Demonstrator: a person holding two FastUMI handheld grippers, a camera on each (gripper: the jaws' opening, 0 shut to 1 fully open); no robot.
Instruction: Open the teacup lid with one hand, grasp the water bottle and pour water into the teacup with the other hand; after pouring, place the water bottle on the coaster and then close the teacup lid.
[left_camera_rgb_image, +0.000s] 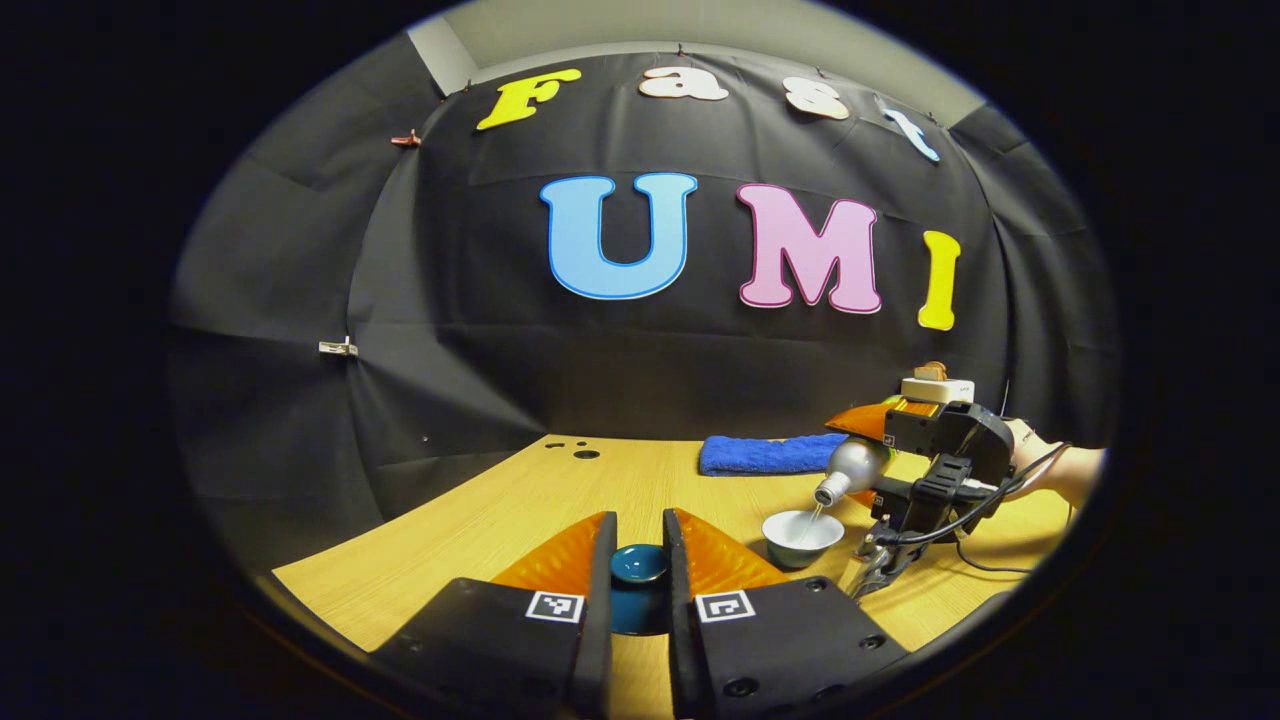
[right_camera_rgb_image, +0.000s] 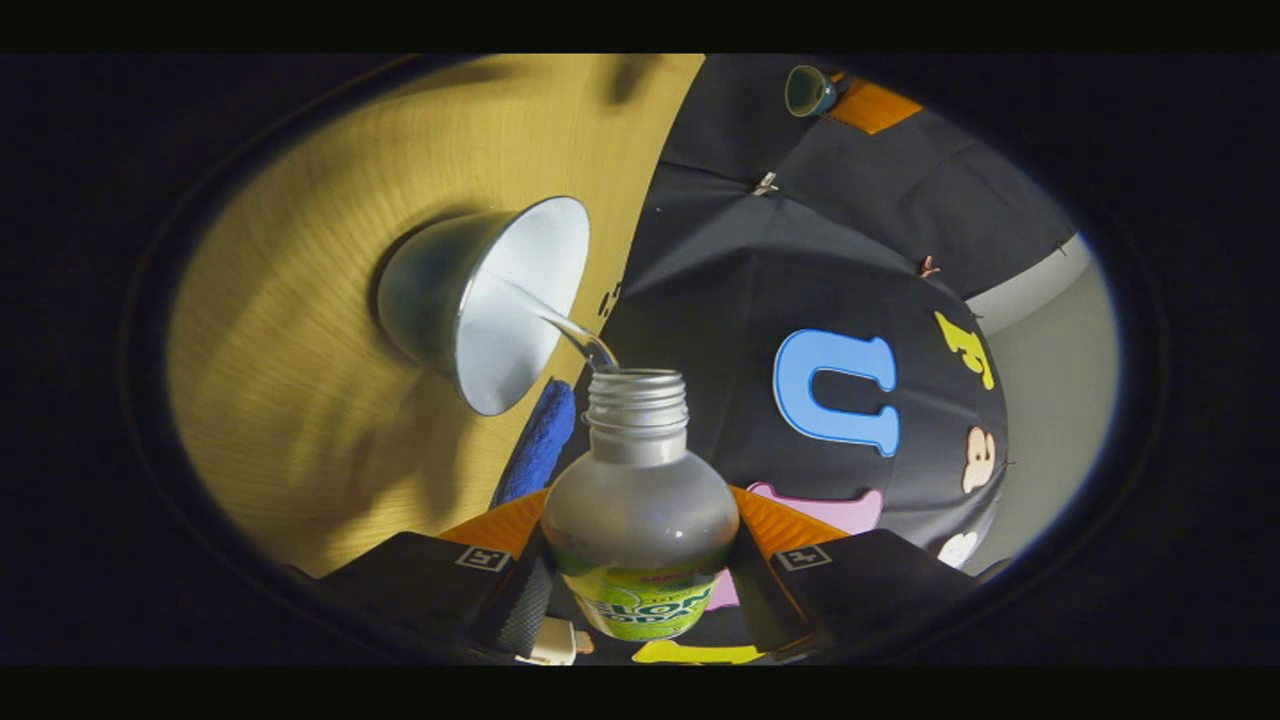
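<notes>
Your right hand-held gripper (right_camera_rgb_image: 640, 590) is clamped on the water bottle (right_camera_rgb_image: 640, 540), both fingers pressing its round body, and it holds the bottle tipped so the open neck points down at the teacup (right_camera_rgb_image: 480, 300). Under it all lies the wooden worktop (left_camera_rgb_image: 560, 500), with a blue towel (left_camera_rgb_image: 770, 453) folded at the far edge. In the left gripper view the bottle hangs just above the cup, its mouth over the rim, and a thin stream of water (right_camera_rgb_image: 560, 328) runs from neck to bowl, so by my reading you are in the middle of the pour. Your left hand-held gripper (left_camera_rgb_image: 640, 565) sits low over the worktop, well apart from the cup, its fingers drawn in narrow on the dark teal teacup lid (left_camera_rgb_image: 640, 563) (the lid looks pinched between them, raised clear of the cup). The coaster I cannot pick out.

Next you would need to tip the bottle upright without dripping, find the coaster and set the bottle squarely on it, then carry the lid across and seat it on the cup.
</notes>
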